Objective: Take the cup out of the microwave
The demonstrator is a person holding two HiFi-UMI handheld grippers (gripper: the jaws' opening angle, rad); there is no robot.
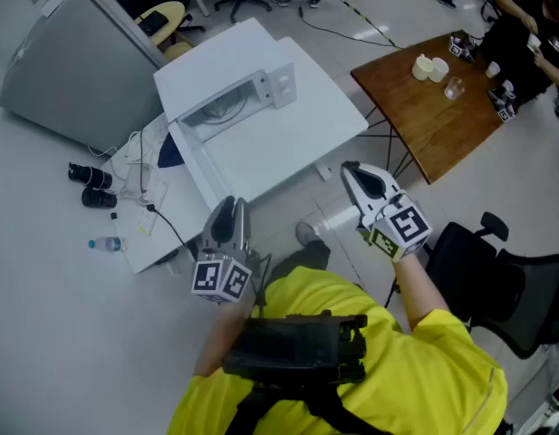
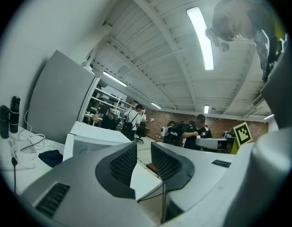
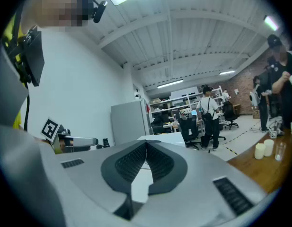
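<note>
1. Cup: cannot be made out; the microwave [image 1: 226,87] stands at the far end of the white table [image 1: 279,143].
2. Left gripper [image 1: 231,204] has its jaws slightly apart and empty; right gripper [image 1: 350,167] has its jaws together. Both are near the table's edge.
3. Brown table [image 1: 424,120] with pale cups [image 1: 430,67] stands to the right.

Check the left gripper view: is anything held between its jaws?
No, the left gripper has its jaws apart, and nothing sits in the gap between them.
</note>
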